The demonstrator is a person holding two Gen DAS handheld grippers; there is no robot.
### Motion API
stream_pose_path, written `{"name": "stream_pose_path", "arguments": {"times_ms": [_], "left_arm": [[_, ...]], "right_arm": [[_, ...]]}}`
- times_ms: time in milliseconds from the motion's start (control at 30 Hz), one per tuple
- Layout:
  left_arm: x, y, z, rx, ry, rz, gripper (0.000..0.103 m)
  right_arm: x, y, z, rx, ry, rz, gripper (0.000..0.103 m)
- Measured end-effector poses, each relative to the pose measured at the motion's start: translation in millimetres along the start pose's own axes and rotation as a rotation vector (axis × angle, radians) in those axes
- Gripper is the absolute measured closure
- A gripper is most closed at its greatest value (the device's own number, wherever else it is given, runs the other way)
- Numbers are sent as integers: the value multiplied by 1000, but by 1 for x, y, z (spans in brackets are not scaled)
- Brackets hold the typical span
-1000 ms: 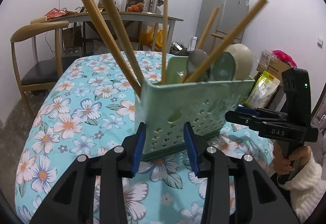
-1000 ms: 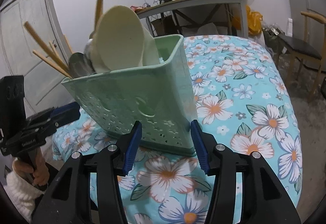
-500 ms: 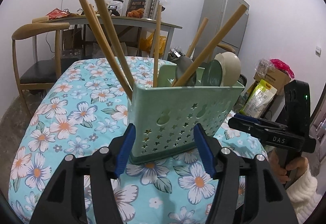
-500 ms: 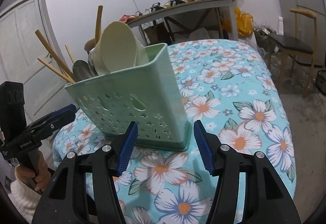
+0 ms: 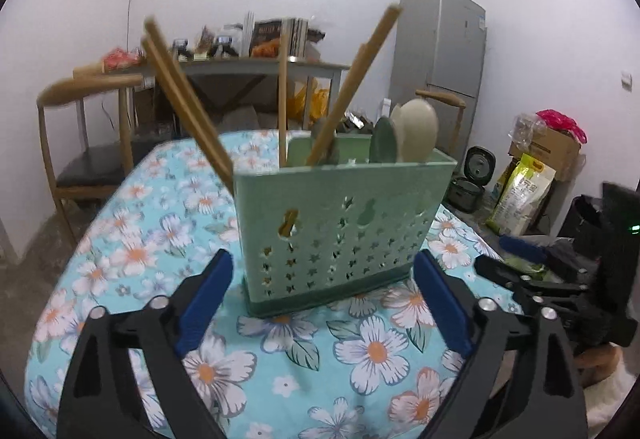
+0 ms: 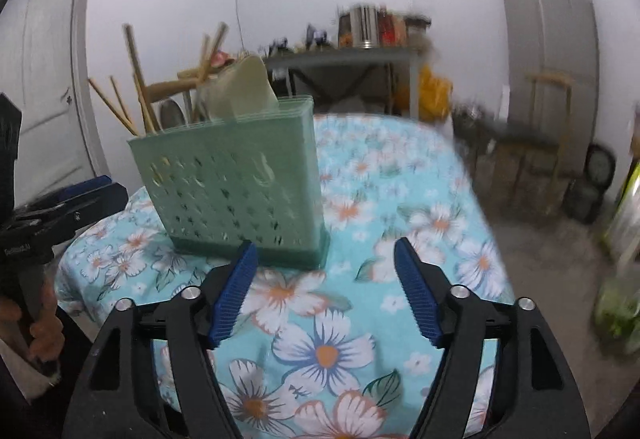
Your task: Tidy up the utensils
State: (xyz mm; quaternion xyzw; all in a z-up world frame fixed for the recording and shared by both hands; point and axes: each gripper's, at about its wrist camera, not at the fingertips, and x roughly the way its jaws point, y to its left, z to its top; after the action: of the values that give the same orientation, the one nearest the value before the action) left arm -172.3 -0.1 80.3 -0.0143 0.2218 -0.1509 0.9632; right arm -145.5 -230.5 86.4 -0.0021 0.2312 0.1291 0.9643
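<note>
A pale green perforated utensil holder (image 5: 340,223) stands upright on the floral tablecloth (image 5: 132,239). It holds several wooden chopsticks (image 5: 188,111) and cream and green spoons (image 5: 416,131). My left gripper (image 5: 323,259) faces its long side with its jaws opening wide. The pads are clear of the holder, which stands just beyond them. My right gripper (image 6: 326,247) is also opening and holds nothing. In its view the holder (image 6: 232,191) stands ahead and to the left of the blue pads. Each gripper shows in the other's view: the right gripper (image 5: 496,253) and the left gripper (image 6: 108,187), both held by hands.
A wooden chair (image 5: 80,127) stands past the table's far left. Behind it is a cluttered grey side table (image 5: 260,67). A silver fridge (image 5: 440,51), a rice cooker (image 5: 476,175) and food bags (image 5: 524,195) are at the right. A white door (image 6: 44,79) is on the left.
Both grippers have spread their jaws and drawn back from the holder's base. The holder, tilted a second ago, now stands upright. The right wrist view has swung to the right.
</note>
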Motion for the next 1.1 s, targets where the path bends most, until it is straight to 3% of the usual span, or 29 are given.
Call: {"name": "stream_pose_path", "arguments": {"times_ms": [133, 233, 333, 400, 467, 567, 667, 867, 1100], "left_arm": [[-9, 2, -3, -9, -42, 19, 6], [-5, 12, -2, -59, -36, 50, 6], [6, 29, -3, -148, 21, 5, 6], [11, 37, -4, -202, 46, -90, 6], [12, 39, -3, -217, 61, -129, 6], [6, 33, -1, -178, 26, -103, 6], [2, 27, -1, -150, 6, -106, 6], [0, 1, 0, -21, -17, -51, 6], [0, -9, -2, 16, -27, -36, 6]], "right_arm": [[-8, -15, -2, 80, -11, 17, 21], [8, -26, 1, 130, 83, 36, 21], [14, -21, 5, 112, 113, 29, 21], [11, -14, 11, 60, 107, 27, 20], [5, -6, 11, -7, 80, -2, 13], [2, 1, 3, -66, 58, -28, 11], [6, 2, 2, -48, 84, -10, 11], [8, 20, -2, -130, 74, 6, 8], [11, 31, -4, -160, 80, -13, 8]]}}
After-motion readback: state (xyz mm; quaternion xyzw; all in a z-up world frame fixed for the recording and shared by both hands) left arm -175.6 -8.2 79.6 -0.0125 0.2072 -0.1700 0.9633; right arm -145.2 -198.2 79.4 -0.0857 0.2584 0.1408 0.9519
